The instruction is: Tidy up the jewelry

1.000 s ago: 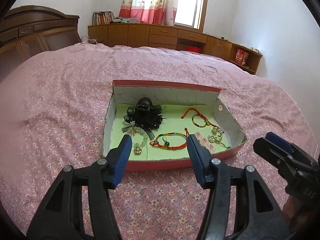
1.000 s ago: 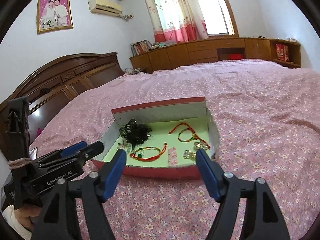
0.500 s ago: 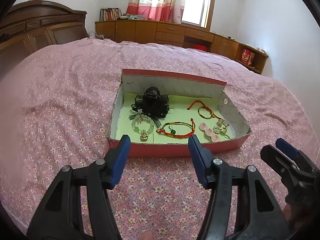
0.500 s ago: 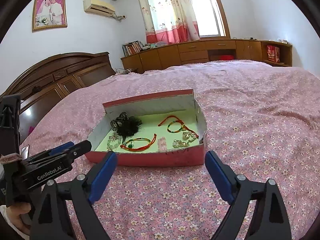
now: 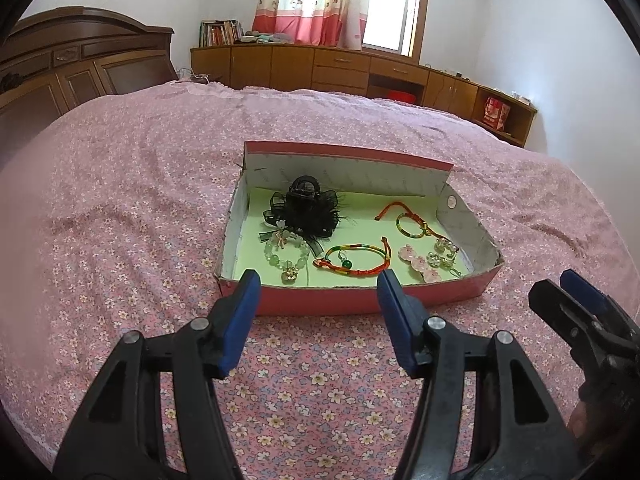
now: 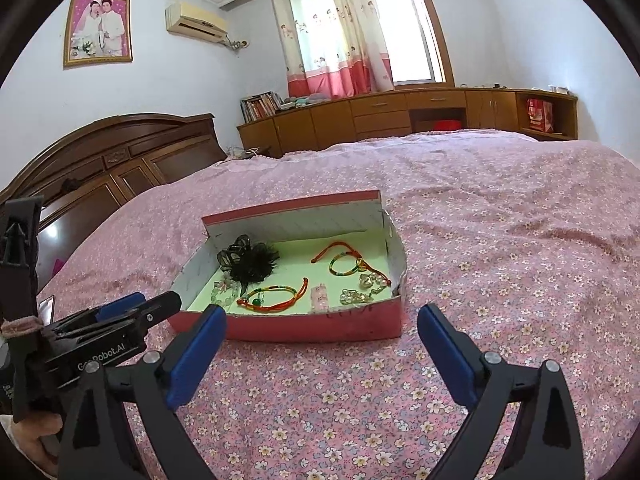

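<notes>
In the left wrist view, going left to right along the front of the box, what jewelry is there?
Pale green beaded bracelet → multicoloured woven cord bracelet with a green bead → pink flower hair clip → clear crystal pieces.

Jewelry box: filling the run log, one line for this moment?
box: on bed, jewelry inside | left gripper: open, empty | right gripper: opening, empty

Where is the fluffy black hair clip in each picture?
Left wrist view: the black hair clip sits at the back left of the red box, above the green bead bracelet.
Right wrist view: the same clip, back left of the box.
Shared landmark: the rainbow cord bracelet, just in front of it.
</notes>
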The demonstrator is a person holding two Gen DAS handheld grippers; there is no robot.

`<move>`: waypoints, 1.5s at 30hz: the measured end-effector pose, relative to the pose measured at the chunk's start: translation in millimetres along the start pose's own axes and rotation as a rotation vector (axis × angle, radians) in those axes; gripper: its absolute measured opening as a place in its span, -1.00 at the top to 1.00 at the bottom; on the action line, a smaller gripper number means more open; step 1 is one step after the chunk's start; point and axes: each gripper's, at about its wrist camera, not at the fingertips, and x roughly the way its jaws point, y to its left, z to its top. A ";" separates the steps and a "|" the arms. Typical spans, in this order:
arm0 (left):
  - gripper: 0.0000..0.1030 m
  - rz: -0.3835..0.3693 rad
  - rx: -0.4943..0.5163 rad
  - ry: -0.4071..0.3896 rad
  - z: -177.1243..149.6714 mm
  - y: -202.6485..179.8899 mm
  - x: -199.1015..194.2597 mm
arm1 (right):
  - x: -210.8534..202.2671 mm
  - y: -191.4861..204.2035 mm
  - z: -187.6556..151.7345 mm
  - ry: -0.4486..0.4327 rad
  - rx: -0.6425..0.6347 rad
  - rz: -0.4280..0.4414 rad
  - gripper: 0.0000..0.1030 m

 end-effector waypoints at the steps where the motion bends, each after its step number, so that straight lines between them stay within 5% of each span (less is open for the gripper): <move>1: -0.03 0.001 -0.001 -0.001 0.1 0.0 -0.1 | 0.1 -0.3 -0.1 -0.001 0.000 -0.001 -0.90; 45: -0.01 0.031 -0.015 -0.016 0.0 5.5 0.7 | 5.5 -0.1 -6.2 0.029 0.012 0.003 -0.90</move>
